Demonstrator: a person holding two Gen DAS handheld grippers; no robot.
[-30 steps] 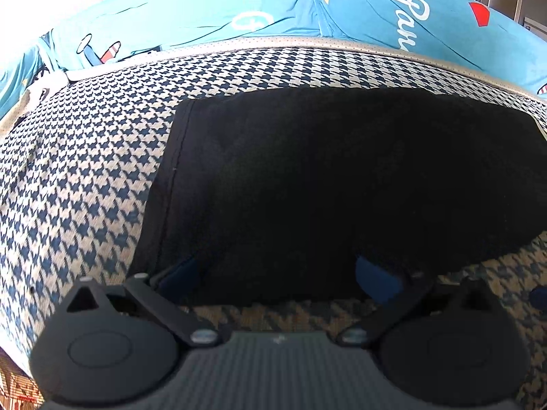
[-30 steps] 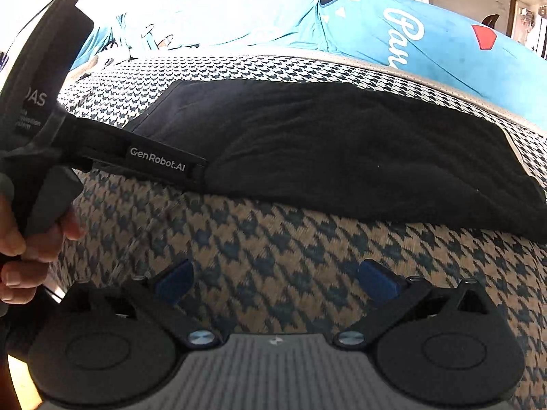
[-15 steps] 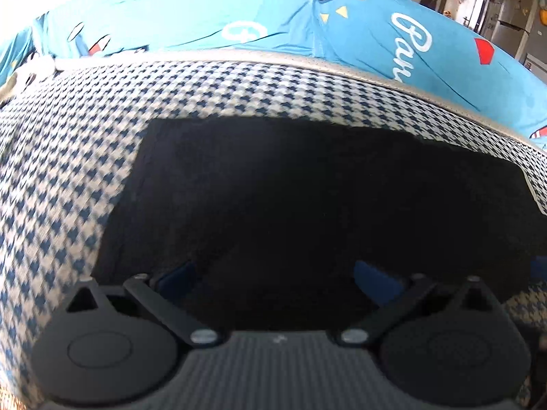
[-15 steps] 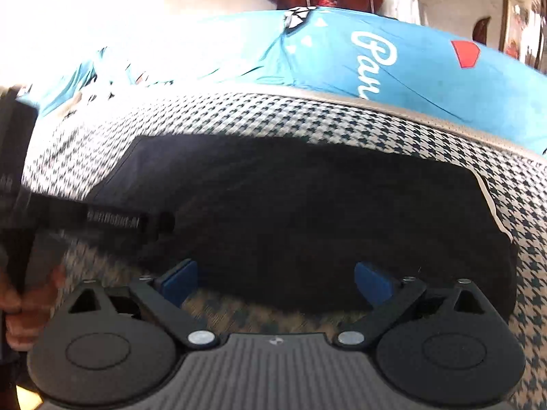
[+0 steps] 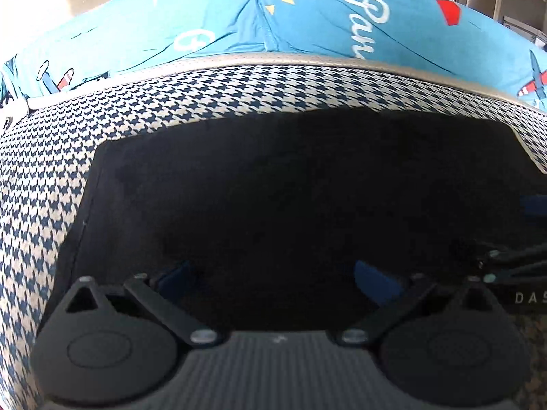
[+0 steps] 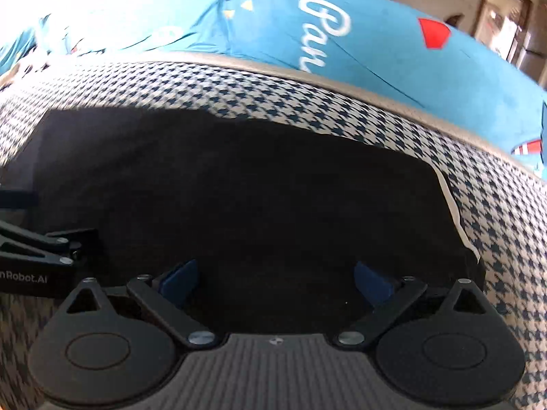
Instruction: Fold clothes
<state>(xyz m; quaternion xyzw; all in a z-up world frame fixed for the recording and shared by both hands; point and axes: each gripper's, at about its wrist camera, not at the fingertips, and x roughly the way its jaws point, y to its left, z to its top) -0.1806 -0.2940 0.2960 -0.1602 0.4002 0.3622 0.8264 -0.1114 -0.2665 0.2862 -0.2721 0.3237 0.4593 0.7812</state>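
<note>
While both cameras look low across the same surface, we record a black garment (image 5: 290,205) lying flat on a houndstooth-patterned cover (image 5: 51,184), filling the middle of each frame. In the left wrist view its left edge runs down the left third of the frame; in the right wrist view the garment (image 6: 239,198) ends at the right with a pale border against the cover (image 6: 506,239). We cannot tell what kind of garment it is.

We find the left gripper (image 5: 273,275) spread wide, its blue fingertips (image 5: 374,282) over the near part of the garment with nothing between them. We find the right gripper (image 6: 275,278) likewise spread wide over the near edge, holding nothing. Whether either touches the cloth we cannot tell.

Each gripper shows in the other's view: the right at the right edge of the left wrist frame, the left at the left edge of the right wrist frame.

Across the upper part of both frames lies a bright blue printed fabric (image 5: 324,30) behind a pale piped edge (image 5: 273,59).
</note>
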